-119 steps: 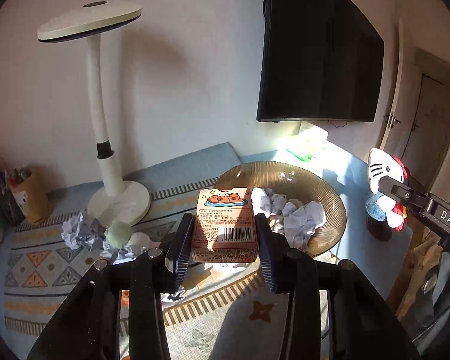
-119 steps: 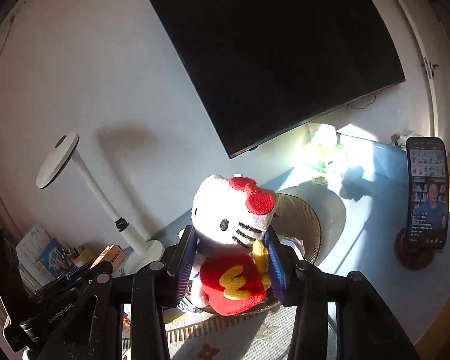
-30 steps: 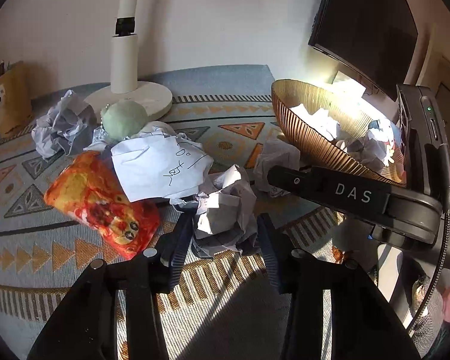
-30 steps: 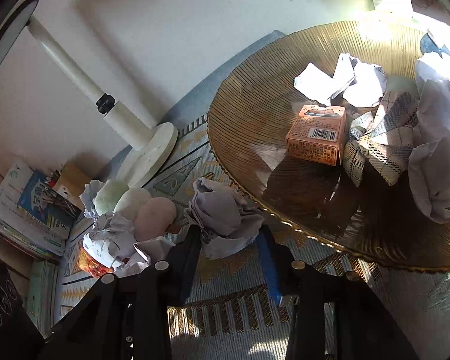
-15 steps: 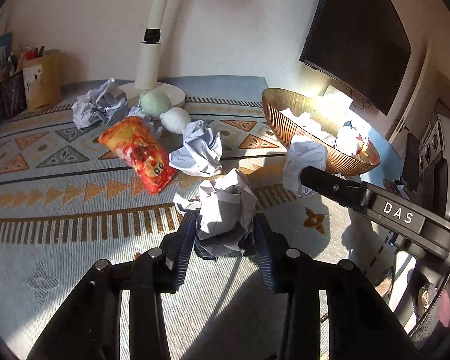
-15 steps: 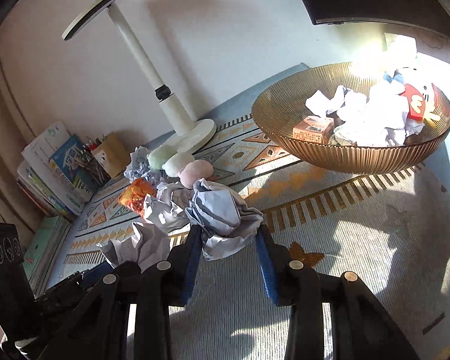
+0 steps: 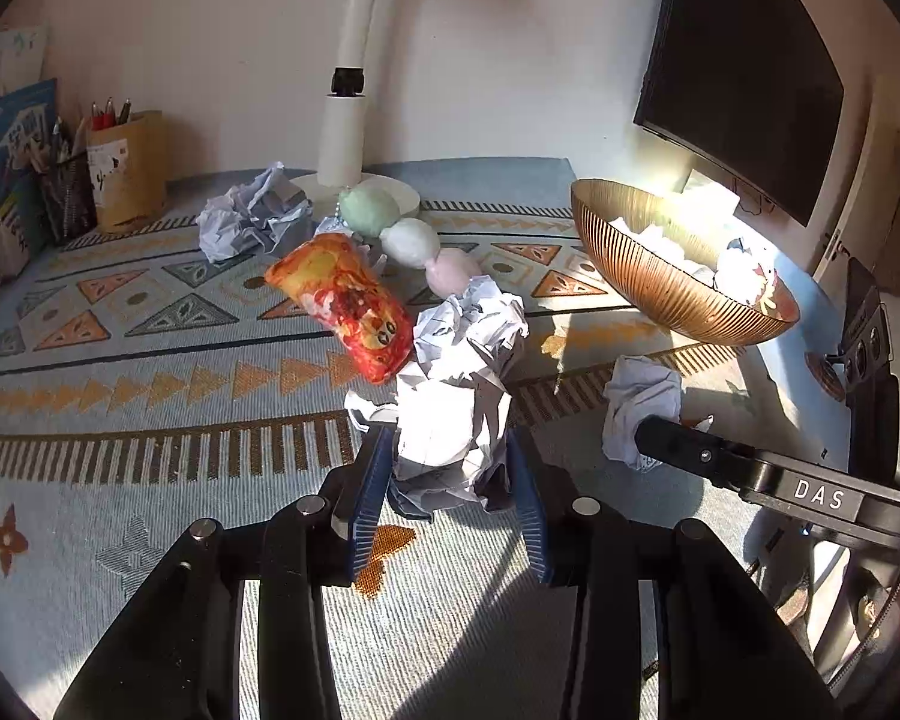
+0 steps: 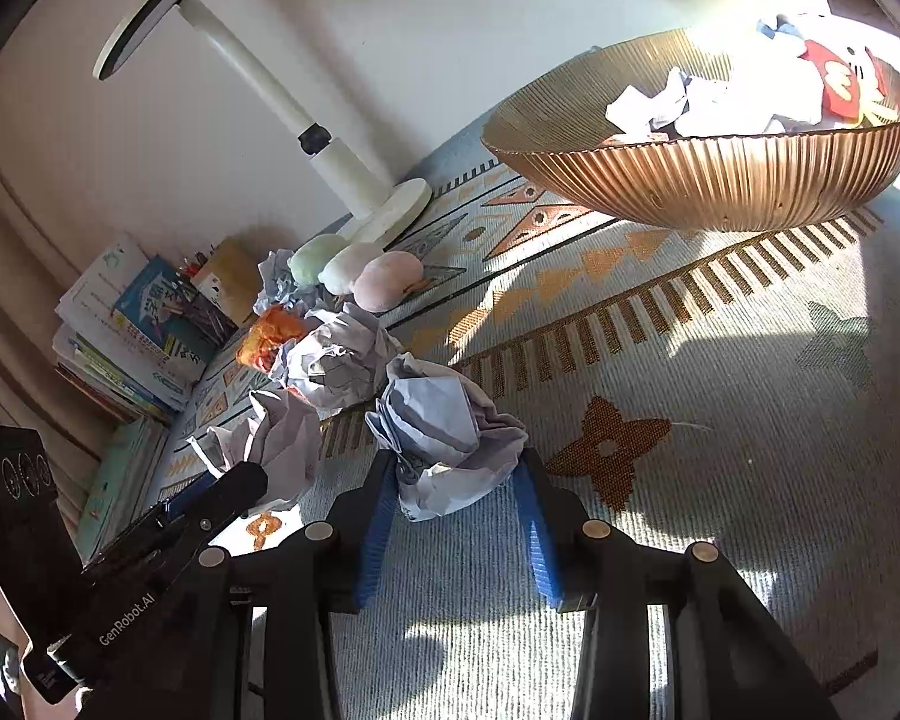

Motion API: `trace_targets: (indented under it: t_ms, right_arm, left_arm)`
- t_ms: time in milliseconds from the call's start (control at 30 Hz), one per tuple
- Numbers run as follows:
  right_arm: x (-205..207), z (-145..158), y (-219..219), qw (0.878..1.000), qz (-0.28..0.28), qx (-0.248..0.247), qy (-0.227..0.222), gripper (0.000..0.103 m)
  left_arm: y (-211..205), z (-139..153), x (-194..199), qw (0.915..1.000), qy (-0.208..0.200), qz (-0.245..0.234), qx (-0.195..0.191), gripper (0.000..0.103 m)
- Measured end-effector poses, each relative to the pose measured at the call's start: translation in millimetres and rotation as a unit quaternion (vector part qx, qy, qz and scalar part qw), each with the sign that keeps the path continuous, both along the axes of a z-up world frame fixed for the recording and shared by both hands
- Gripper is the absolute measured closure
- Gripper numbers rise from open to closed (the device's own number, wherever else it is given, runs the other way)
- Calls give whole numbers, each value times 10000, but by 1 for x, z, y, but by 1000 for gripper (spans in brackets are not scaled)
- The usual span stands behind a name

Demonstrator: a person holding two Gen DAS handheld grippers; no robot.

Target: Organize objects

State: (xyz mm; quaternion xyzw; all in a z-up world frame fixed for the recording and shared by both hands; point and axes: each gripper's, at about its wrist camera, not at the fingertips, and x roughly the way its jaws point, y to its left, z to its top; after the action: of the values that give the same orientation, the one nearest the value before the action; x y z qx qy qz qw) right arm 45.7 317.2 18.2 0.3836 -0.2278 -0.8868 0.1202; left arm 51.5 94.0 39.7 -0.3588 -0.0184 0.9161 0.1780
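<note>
Amber ribbed glass bowl (image 8: 708, 180) sits ahead and to the right of both claws, holding crumpled white papers (image 8: 678, 105) and a plush toy in red (image 8: 834, 81); its lower contents are hidden behind the wall. Left claw (image 7: 450, 480) is partly closed, its blue pads pressed against a crumpled paper ball (image 7: 450, 420). Right claw (image 8: 459, 483) likewise clamps a second paper wad (image 8: 444, 426). Just beyond the left claw lie another paper ball (image 7: 468, 324), an orange snack bag (image 7: 345, 300) and three pastel soft balls (image 7: 408, 234). Far left, a pencil holder (image 7: 69, 192) with pens stands, books partly cut off.
</note>
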Motion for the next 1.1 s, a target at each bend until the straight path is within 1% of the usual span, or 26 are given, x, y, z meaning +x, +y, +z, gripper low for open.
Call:
trace_targets:
  t_ms: [67, 133, 267, 367, 433, 567, 600, 667, 867, 1100]
  right_arm:
    - [4, 3, -2, 9999, -56, 96, 95, 63]
    - [4, 3, -2, 9999, -15, 79, 117, 63]
    - [0, -2, 3, 9999, 14, -149, 17, 61]
    - [0, -4, 7, 9995, 12, -326, 22, 60]
    - [0, -4, 7, 9993, 26, -362, 27, 58]
    - [0, -3, 7, 9992, 54, -388, 37, 56]
    - [1, -3, 7, 9992, 53, -397, 37, 56]
    - [1, -3, 7, 9992, 49, -400, 38, 56]
    - [2, -3, 8, 9993, 54, -376, 39, 56]
    - [2, -2, 7, 9993, 48, -381, 36, 55]
  left_arm:
    - [2, 1, 3, 10000, 62, -34, -49, 66]
    - [1, 2, 4, 10000, 69, -37, -7, 65]
    - [-11, 3, 2, 9995, -4, 37, 323, 65]
    - [-15, 2, -1, 9988, -103, 25, 477, 65]
    - [-15, 1, -2, 9988, -118, 3, 479, 65]
    - [-9, 1, 0, 9994, -89, -64, 342, 65]
    - [-8, 1, 0, 9995, -88, -70, 307, 63]
    - [-8, 1, -1, 9996, -86, -65, 270, 63]
    - [-12, 1, -1, 9992, -88, -47, 385, 63]
    - [-10, 2, 1, 9994, -41, -91, 342, 63]
